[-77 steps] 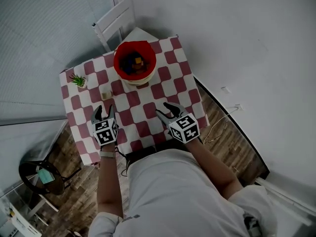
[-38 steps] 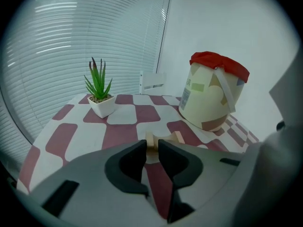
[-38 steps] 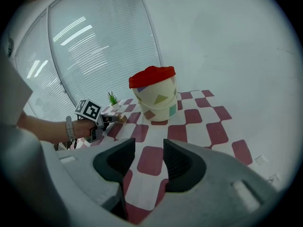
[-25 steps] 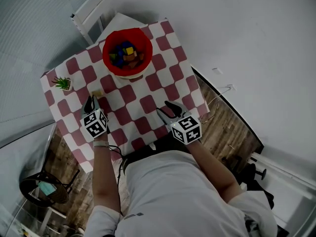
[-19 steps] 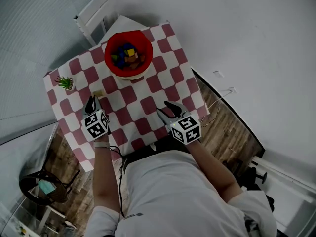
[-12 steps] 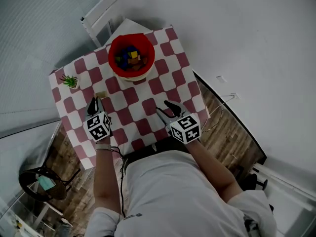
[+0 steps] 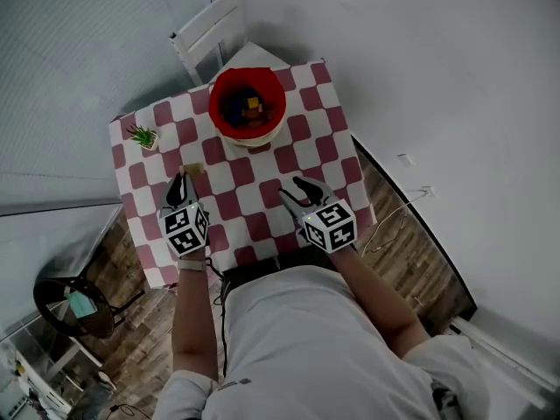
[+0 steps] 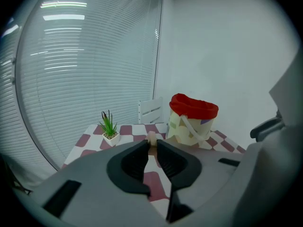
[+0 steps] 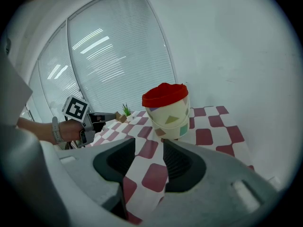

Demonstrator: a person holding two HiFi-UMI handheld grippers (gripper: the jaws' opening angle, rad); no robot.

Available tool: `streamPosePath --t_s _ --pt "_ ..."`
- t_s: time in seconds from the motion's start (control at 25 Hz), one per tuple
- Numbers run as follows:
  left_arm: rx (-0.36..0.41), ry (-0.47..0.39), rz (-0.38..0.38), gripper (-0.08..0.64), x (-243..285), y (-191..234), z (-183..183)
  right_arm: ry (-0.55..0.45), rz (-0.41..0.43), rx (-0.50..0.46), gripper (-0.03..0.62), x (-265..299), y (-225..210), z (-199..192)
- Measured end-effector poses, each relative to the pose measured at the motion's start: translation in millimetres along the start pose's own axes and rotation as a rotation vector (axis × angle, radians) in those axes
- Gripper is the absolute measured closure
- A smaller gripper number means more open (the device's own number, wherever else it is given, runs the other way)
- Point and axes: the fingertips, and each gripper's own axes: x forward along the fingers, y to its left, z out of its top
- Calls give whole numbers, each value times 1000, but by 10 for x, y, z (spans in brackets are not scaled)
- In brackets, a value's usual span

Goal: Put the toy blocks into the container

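Observation:
A cream bucket with a red rim (image 7: 248,105) stands at the far side of the checked table (image 7: 254,201), with several coloured blocks inside. My left gripper (image 7: 183,178) is shut on a small tan block (image 7: 193,169) and holds it above the table's left part. In the left gripper view the tan block (image 8: 151,137) sticks out between the closed tips of the left gripper (image 8: 151,145), with the bucket (image 8: 191,119) ahead and to the right. My right gripper (image 7: 296,190) stands open and empty over the near right side. In its own view the right gripper (image 9: 149,148) points toward the bucket (image 9: 168,110).
A small potted plant (image 7: 143,136) sits near the table's far left corner. A white chair (image 7: 210,26) stands behind the table. The wall is close on the right, and wooden floor (image 7: 411,261) shows beside the table's right edge.
The left gripper, open behind the tan block three seconds ago, has closed on it and lifted it off the table. The right gripper has risen slightly, still open.

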Motion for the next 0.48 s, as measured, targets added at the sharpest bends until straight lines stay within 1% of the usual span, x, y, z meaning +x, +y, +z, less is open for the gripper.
streamPosePath --t_s 0.24,0.48 --pt "20 -49 11 505 -193 -192 266 -35 40 -17 403 -52 -55 130" --pt "40 -92 -2 505 -254 -445 544 -61 59 -16 403 -108 -144 194"
